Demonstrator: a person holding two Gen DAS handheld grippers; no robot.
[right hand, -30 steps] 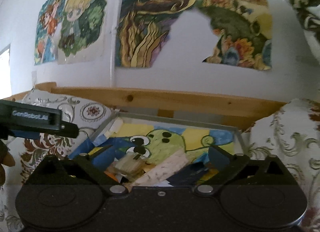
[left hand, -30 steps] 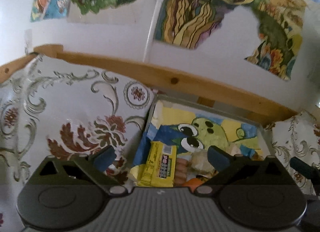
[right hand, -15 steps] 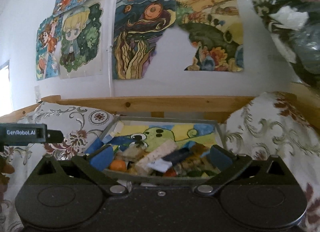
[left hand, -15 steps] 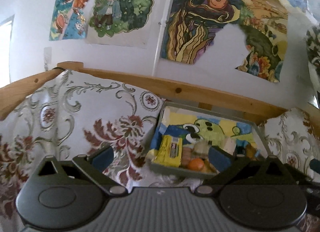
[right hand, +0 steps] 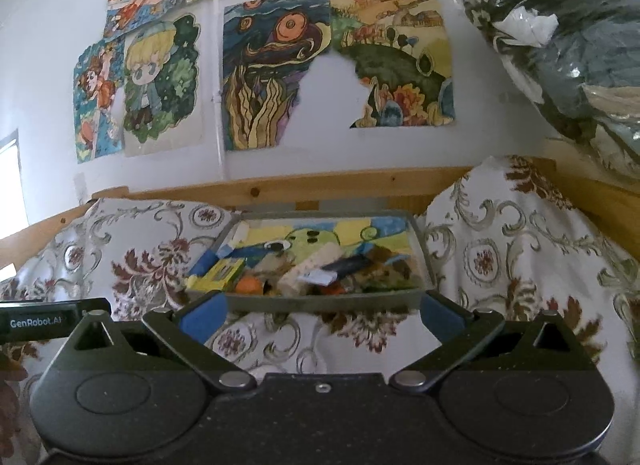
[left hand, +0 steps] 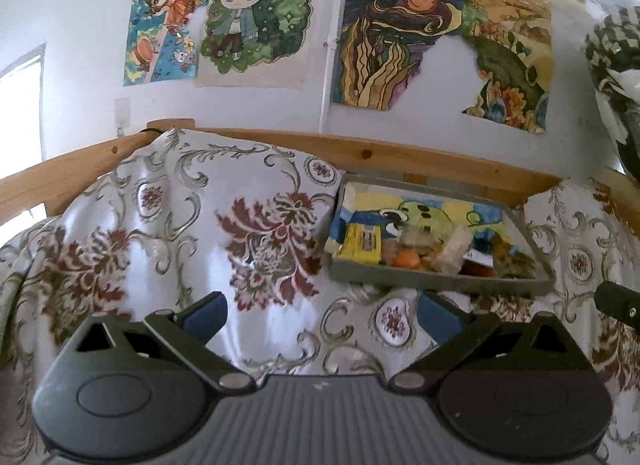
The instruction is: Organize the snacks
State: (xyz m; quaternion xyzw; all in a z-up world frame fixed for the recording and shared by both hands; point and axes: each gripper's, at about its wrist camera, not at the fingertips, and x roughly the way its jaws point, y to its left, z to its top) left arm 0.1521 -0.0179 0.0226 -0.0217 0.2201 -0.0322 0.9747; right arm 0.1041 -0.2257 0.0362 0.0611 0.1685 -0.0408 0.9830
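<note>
Here, the grey tray point(right hand: 320, 302) of snacks lies on the floral cloth point(left hand: 256, 233), directly ahead of my right gripper point(right hand: 320, 311), its near wall just beyond the blue fingertips point(right hand: 202, 315). From my left gripper point(left hand: 320, 315) the tray point(left hand: 436, 279) sits ahead and to the right, well apart. Both grippers are spread wide and hold nothing. The tray floor bears a painted green cartoon creature point(right hand: 310, 239). Piled toward the near wall: a yellow packet point(right hand: 220, 273) at left, an orange round item point(right hand: 248, 285), a pale bar point(right hand: 310, 269), and a dark wrapper point(right hand: 346, 263). Items at the right corner are too blurred to identify.
</note>
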